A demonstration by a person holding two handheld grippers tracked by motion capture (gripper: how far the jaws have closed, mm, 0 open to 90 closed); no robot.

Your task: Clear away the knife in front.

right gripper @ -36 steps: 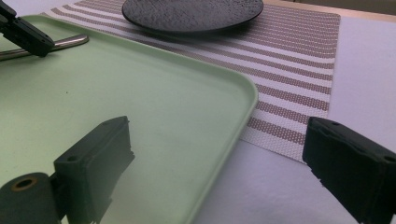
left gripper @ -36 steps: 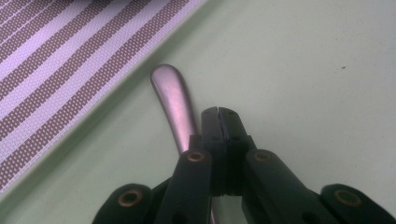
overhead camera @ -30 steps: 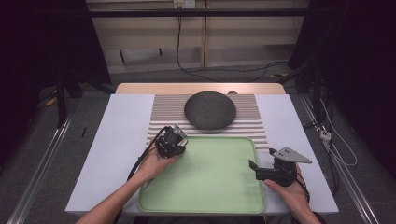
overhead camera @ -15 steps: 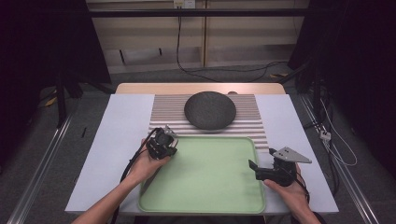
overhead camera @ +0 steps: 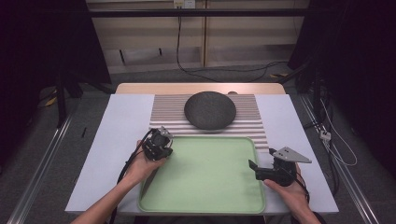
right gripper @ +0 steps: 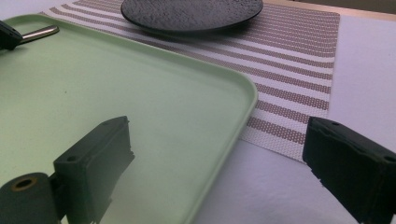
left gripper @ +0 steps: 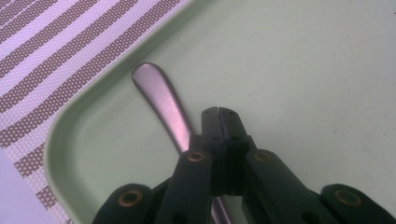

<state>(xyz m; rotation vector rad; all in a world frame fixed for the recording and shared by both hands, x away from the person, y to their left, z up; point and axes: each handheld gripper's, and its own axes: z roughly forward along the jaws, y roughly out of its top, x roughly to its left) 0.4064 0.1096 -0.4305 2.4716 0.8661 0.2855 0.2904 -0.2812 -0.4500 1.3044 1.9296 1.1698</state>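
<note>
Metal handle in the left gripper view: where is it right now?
The metal handle lies in the green tray near its rounded corner by the striped mat, running under the shut left tool; contact isn't clear.

Dim room, grey floor (overhead camera: 42,154), pale back wall (overhead camera: 149,37), trailing cables (overhead camera: 224,70).

room: dark surround, light falls from overhead onto the table (overhead camera: 116,140)
tray (overhead camera: 205,168): evenly lit, soft sheen, faint reflections in right gripper view
metal handle (left gripper: 163,100): soft highlight along its length
near jaws: blurred in both gripper views
high view: slightly soft
</note>
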